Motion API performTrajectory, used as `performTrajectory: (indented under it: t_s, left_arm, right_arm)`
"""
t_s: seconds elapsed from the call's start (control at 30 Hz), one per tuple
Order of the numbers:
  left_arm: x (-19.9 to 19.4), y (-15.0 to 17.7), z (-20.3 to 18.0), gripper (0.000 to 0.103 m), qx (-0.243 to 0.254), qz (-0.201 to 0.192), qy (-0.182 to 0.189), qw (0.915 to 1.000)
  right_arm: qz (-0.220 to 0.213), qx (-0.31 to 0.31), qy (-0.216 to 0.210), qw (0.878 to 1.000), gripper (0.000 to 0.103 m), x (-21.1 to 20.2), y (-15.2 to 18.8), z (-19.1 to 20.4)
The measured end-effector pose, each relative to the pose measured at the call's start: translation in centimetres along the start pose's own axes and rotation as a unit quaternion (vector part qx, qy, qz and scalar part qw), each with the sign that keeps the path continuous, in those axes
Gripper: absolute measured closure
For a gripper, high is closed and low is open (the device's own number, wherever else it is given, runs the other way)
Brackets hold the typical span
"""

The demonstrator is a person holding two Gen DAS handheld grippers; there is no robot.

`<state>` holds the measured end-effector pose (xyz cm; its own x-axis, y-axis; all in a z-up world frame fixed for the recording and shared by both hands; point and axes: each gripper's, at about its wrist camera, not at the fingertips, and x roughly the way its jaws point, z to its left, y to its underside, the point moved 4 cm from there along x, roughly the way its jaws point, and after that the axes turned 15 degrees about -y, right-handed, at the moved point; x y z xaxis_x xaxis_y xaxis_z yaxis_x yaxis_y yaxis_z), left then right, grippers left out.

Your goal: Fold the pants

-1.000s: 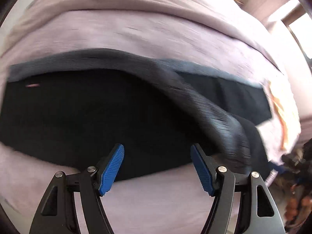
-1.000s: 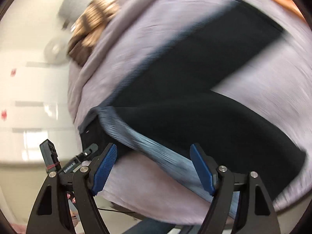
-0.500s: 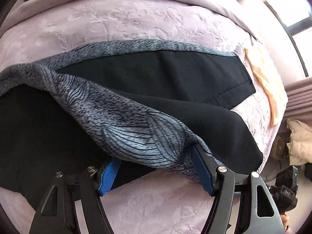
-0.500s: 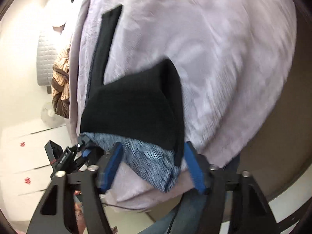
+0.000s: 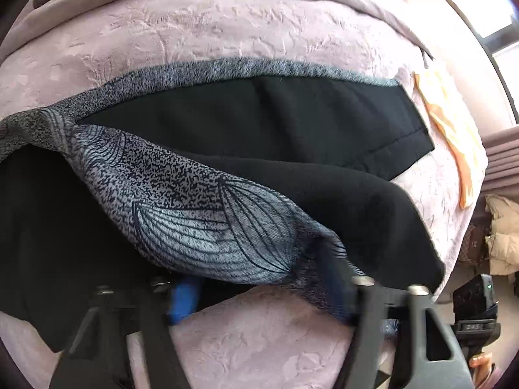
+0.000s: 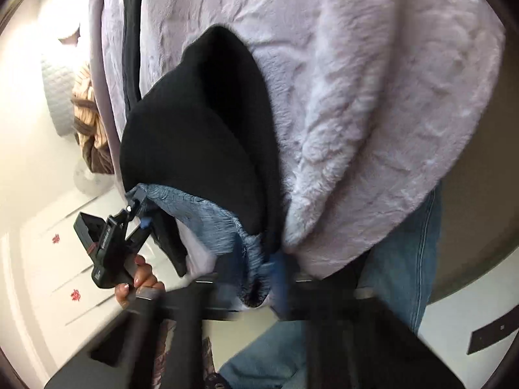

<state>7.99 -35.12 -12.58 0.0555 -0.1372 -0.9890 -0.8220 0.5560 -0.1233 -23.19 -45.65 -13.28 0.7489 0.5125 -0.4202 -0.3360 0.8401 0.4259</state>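
Black pants [image 5: 259,123] with a grey-blue leaf-patterned side panel [image 5: 207,214] lie on a lilac plush blanket [image 5: 227,32]. One leg stretches along the far side; the other crosses toward me. My left gripper [image 5: 259,295] sits around the patterned edge, its jaws still apart, the blue pads [image 5: 183,298] partly hidden by cloth. In the right wrist view the pants [image 6: 201,129] bunch up, and my right gripper [image 6: 256,275], blurred, is closed on the patterned hem [image 6: 249,253]. The left gripper [image 6: 142,227] also shows there.
An orange cloth [image 5: 454,129] lies at the blanket's right end. Beige clothes [image 5: 502,233] pile beyond the bed. Brown striped garments [image 6: 90,123] lie at the head. A person's jeans [image 6: 399,259] stand by the bed edge [image 6: 324,243].
Both grippers moved in to the pants' near edge. The right gripper narrowed onto the patterned hem and lifted it; the left pushed further under the patterned panel.
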Motion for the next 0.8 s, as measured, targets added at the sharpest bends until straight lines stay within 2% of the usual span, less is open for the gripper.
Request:
performTrajectory:
  t_s: [0.03, 0.13, 0.2, 0.27, 0.4, 0.43, 0.47, 0.53, 0.6, 0.67, 0.7, 0.73, 0.77, 0.8]
  left_arm:
    - [-0.4, -0.1, -0.1, 0.063, -0.004, 0.006, 0.009, 0.9999]
    - [-1.6, -1.3, -0.9, 0.063, -0.011, -0.009, 0.001, 0.9999]
    - [-2.4, -2.8, -1.2, 0.063, -0.026, -0.018, 0.005, 0.9995]
    - [-2.7, -5.0, -1.3, 0.063, -0.044, -0.03, 0.007, 0.9986]
    - [-2.3, -10.1, -0.9, 0.063, -0.069, -0.058, -0.024, 0.9956]
    - [-1.9, -10.9, -0.7, 0.059, -0.077, -0.055, -0.027, 0.9951]
    - [-1.5, -11.9, -0.4, 0.05, -0.087, -0.057, -0.036, 0.994]
    - [-1.3, -13.6, 0.6, 0.044, -0.102, -0.079, -0.074, 0.9889]
    - [-1.4, -14.5, 1.7, 0.044, -0.109, -0.085, -0.096, 0.9857]
    - [-1.9, -14.8, 2.7, 0.044, -0.12, -0.09, -0.105, 0.9831]
    - [-2.1, -14.6, 3.2, 0.044, -0.122, -0.09, -0.112, 0.982]
    - [-2.3, -14.1, 3.6, 0.044, -0.122, -0.089, -0.123, 0.9808]
    - [-2.4, -13.5, 3.9, 0.044, -0.122, -0.086, -0.133, 0.9798]
    - [-2.4, -12.7, 4.1, 0.044, -0.121, -0.082, -0.14, 0.9792]
  right_arm:
    - [0.001, -0.009, -0.014, 1.0, 0.092, -0.1, -0.1, 1.2]
    - [0.004, -0.046, -0.058, 0.997, 0.092, -0.9, -0.8, 5.6]
    - [0.009, -0.072, -0.084, 0.994, 0.092, -1.2, -2.5, 9.6]
    - [0.019, -0.109, -0.096, 0.989, 0.092, -1.2, -5.2, 13.9]
    - [0.018, -0.158, -0.11, 0.981, 0.092, -1.2, -12.0, 20.4]
    - [0.014, -0.164, -0.11, 0.98, 0.092, -1.1, -14.0, 21.6]
    - [0.009, -0.168, -0.106, 0.98, 0.092, -1.0, -16.2, 22.3]
    - [0.002, -0.168, -0.076, 0.983, 0.091, 0.0, -20.2, 23.1]
    - [0.016, -0.176, -0.012, 0.984, 0.088, 1.7, -23.2, 23.0]
    - [0.031, -0.193, 0.063, 0.979, 0.083, 2.8, -24.1, 22.5]
    - [0.03, -0.206, 0.088, 0.974, 0.07, 2.9, -24.1, 22.6]
    - [0.022, -0.223, 0.097, 0.97, 0.051, 2.4, -23.7, 22.7]
    - [0.006, -0.243, 0.093, 0.965, 0.042, 1.3, -22.9, 23.1]
    - [-0.007, -0.258, 0.089, 0.962, 0.038, 0.3, -22.3, 23.5]
